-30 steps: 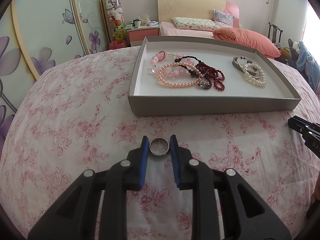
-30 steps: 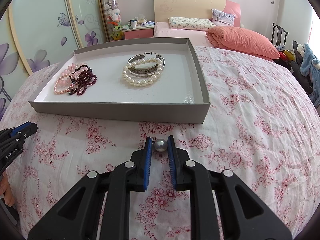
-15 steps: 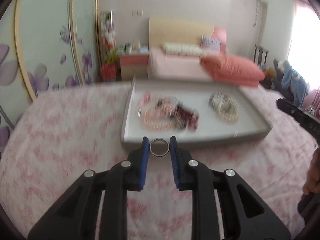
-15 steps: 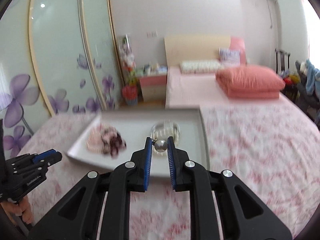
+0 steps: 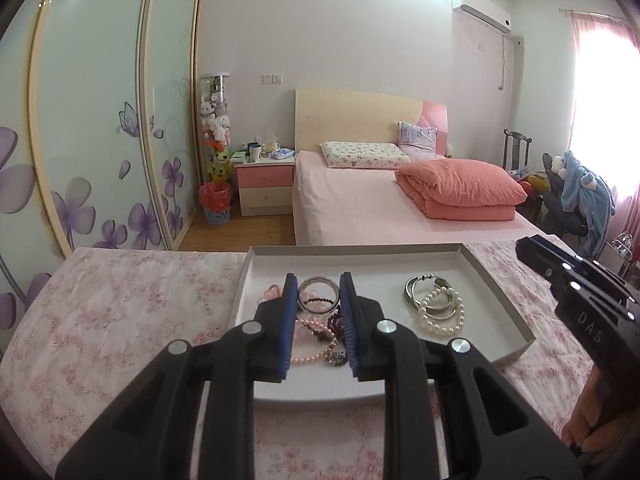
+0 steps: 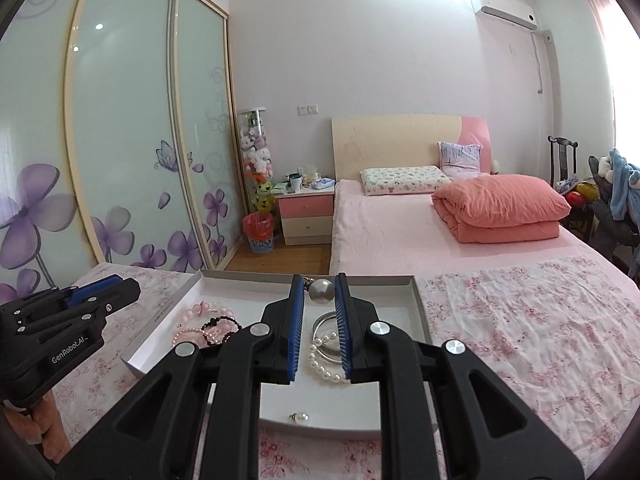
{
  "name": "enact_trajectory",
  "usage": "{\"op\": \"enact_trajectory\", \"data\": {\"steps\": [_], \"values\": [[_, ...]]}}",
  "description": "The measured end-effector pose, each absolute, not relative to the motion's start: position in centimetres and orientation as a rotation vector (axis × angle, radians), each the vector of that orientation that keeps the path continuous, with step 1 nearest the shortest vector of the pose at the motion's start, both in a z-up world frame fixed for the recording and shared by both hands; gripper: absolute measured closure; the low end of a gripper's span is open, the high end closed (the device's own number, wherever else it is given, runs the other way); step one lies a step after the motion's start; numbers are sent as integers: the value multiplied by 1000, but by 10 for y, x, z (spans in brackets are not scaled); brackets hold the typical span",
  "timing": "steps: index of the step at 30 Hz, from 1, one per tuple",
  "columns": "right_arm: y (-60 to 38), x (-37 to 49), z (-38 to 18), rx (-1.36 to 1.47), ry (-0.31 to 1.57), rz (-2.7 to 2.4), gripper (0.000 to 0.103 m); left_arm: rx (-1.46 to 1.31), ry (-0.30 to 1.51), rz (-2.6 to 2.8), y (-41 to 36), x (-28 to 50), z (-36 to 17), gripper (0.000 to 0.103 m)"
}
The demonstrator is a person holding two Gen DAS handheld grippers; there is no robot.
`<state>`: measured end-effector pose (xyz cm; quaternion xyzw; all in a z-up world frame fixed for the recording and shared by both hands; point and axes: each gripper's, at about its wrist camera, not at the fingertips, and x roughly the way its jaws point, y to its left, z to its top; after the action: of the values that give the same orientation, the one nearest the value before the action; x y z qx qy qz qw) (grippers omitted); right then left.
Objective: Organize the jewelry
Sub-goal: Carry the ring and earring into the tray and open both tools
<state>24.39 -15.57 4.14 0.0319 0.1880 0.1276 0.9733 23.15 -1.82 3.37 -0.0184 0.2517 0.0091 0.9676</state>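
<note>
1. Left claw point(image 5: 319, 294): closed down to the width of a silver ring point(image 5: 318, 285), which it pinches at the tips of its blue pads. The ring is held in the air over the left part of the grey tray point(image 5: 516, 322).

2. Right claw point(image 6: 319, 293): closed on a silver bead pendant point(image 6: 321, 291), gripped between the pad tips, above the right part of the tray point(image 6: 421, 312).

3. Tray contents, near to far: a small pearl earring point(image 6: 300, 417) lies loose by the near wall. Beyond it a white pearl bracelet point(image 5: 442, 314) lies on a silver bangle point(image 5: 428, 288). On the left is a heap of pink and dark red bead bracelets point(image 5: 320, 338). The tray lies on the floral cloth point(image 6: 520, 328) of the bench.

4. Step in hand, as judged: both pieces are at the delivery stage, over the tray and not yet released.

5. Next move, as judged: lower each claw towards bare tray floor, clear of the heaps, and only then open. The ring and bead look likely to roll, so a low release is advisable.
</note>
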Motion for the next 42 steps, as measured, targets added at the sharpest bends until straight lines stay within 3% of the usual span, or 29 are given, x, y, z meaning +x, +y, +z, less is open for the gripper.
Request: {"op": "enact_trajectory", "data": {"steps": [21,23,25,38,42], "values": [[-138,275,21,57,435,278,86,-27,576,4,-27,275,1,81],[-140,278,19,79,456,301,83,-35,594,-9,-28,280,-3,80],[-143,278,18,89,456,298,64,-39,594,1,-26,280,-5,64],[-161,271,14,131,477,250,62,-92,593,48,-1,270,0,57],[-158,267,15,126,475,246,57,-81,592,59,1,264,1,54]]}}
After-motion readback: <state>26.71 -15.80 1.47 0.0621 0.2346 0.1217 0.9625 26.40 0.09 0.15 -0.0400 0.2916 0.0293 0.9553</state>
